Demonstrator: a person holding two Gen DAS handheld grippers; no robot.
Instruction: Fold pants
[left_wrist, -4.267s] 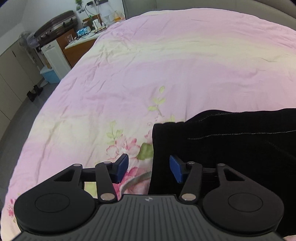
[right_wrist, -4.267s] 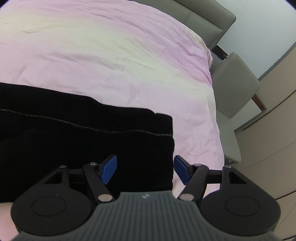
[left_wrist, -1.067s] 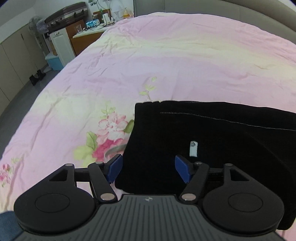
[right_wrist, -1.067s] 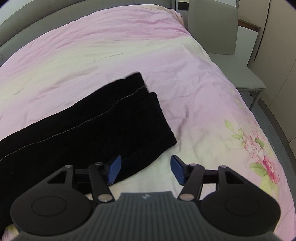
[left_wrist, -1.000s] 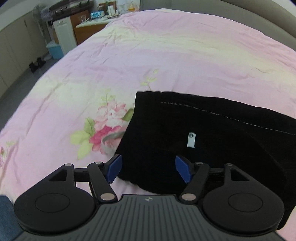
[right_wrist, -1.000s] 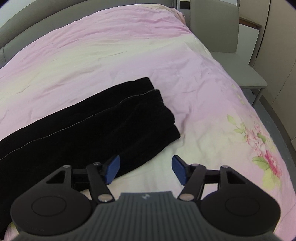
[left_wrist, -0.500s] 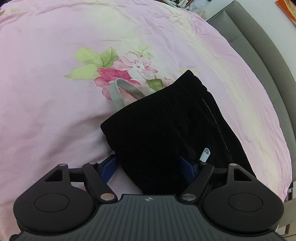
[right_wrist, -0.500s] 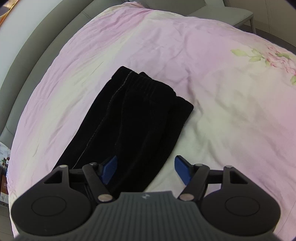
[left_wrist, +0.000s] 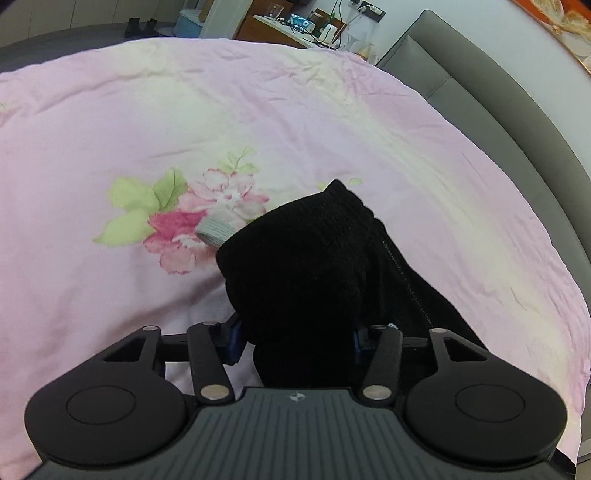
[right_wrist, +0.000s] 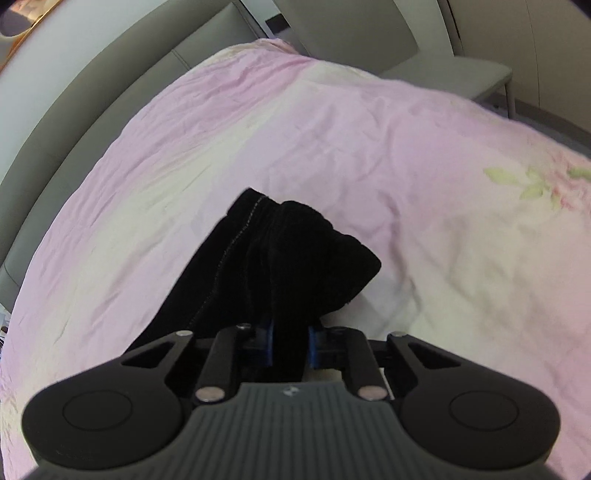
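2 grippers: both at work on 1 pair of pants, with no word needed beyond the 2 wrist views.
Bed: pink bedspread (left_wrist: 332, 110) with a flower print (left_wrist: 192, 229) covers it; a grey headboard (left_wrist: 498, 110) runs behind.
Pants: black pants (left_wrist: 314, 266) lie lengthwise on the bedspread, already doubled leg on leg by my reading; 1 end bunches up in each view, and a grey band (left_wrist: 216, 227) peeks out beside the left-hand end.
Handling: soft, limp, plush-looking cloth, light to lift, likely to sag and slide out of line; the thick stacked ends look like the best places to take hold.
Left gripper: left gripper (left_wrist: 295, 339) sits low on the bed, fingers wide apart with a mound of cloth between the blue pads; whether they press it I cannot tell.
Right gripper: right gripper (right_wrist: 290, 345) is pinched nearly closed on a fold of the pants (right_wrist: 280, 266), low over the bed, pointing along the garment.
Next, as I judge: carry 1 end over to the other.
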